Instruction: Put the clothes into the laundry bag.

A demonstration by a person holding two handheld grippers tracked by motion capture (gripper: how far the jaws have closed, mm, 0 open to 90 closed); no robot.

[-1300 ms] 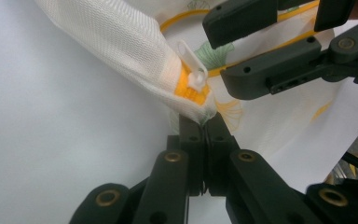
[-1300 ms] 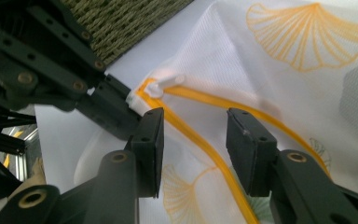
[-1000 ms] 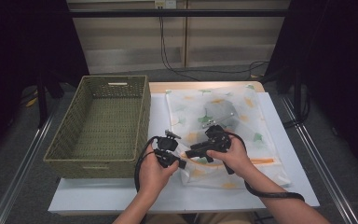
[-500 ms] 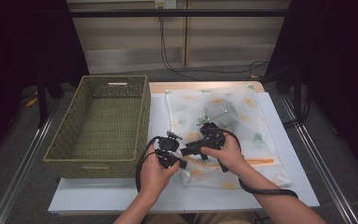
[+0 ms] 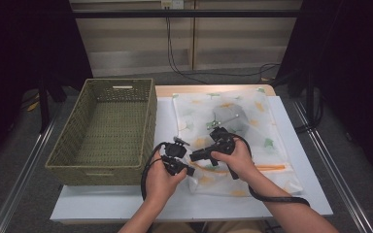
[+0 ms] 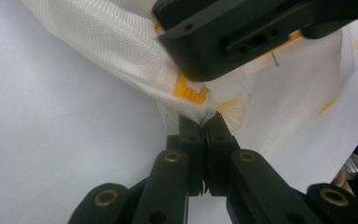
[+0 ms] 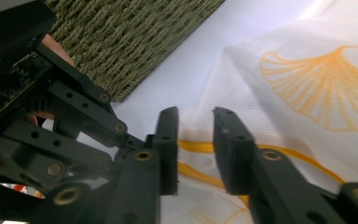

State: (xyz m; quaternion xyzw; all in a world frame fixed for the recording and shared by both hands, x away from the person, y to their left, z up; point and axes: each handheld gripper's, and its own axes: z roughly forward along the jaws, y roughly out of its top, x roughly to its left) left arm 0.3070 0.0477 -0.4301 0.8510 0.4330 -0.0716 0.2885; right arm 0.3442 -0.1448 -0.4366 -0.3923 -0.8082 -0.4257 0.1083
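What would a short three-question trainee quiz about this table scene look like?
1. True or false: the left gripper is shut on a corner of the mesh bag.
2. The right gripper has its jaws: A) open, B) clamped on the basket, C) holding a cable.
3. Fill in: the woven basket stands to the ____ of the bag in the high view.

Key: 1 true; 2 A; 3 left.

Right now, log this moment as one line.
left gripper shut on mesh bag corner | right gripper open over zipper | basket beside
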